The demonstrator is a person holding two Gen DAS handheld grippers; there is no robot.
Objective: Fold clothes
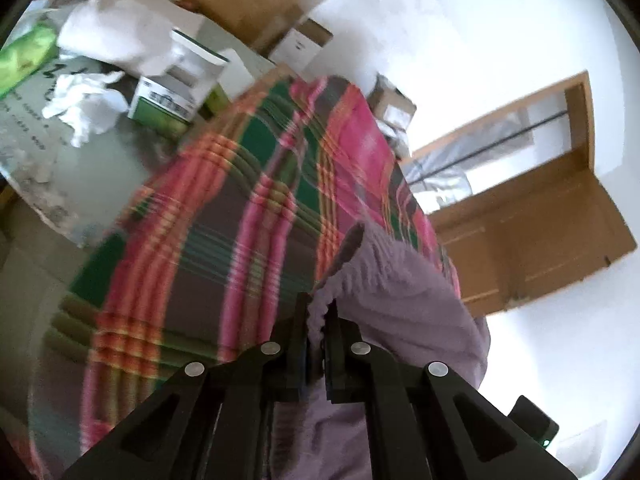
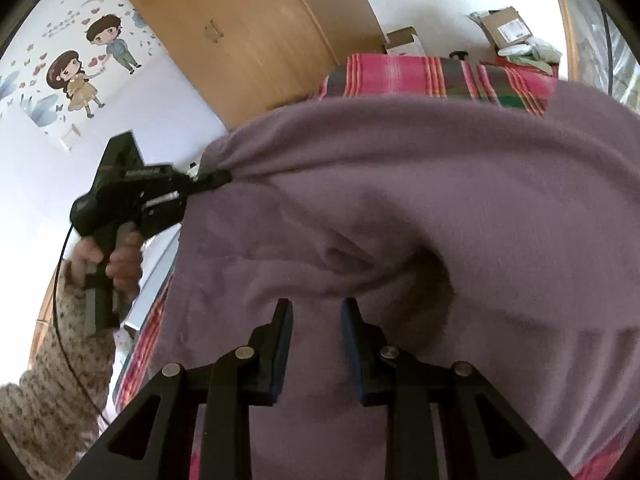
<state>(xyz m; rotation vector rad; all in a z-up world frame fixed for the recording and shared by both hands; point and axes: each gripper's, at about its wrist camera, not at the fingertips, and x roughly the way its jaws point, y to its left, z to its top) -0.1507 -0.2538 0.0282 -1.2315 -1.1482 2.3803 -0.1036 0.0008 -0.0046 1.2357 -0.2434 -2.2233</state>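
Note:
A mauve knitted garment (image 2: 420, 208) is lifted and stretched over a bed with a pink, green and grey plaid cover (image 1: 248, 216). My left gripper (image 1: 318, 312) is shut on the ribbed edge of the mauve garment (image 1: 400, 288), which bunches between its fingers. In the right wrist view the left gripper (image 2: 218, 179) pinches the cloth's left corner, held by a hand (image 2: 120, 256) in a speckled sleeve. My right gripper (image 2: 316, 308) stands open just above the cloth, with nothing between its fingers.
White crumpled cloths (image 1: 128, 24), green-and-white boxes (image 1: 168, 100) and cardboard boxes (image 1: 304, 40) lie beyond the bed. A wooden wardrobe (image 2: 240, 32) stands by a wall with a cartoon sticker (image 2: 84, 76). A wooden door frame (image 1: 532, 216) is at the right.

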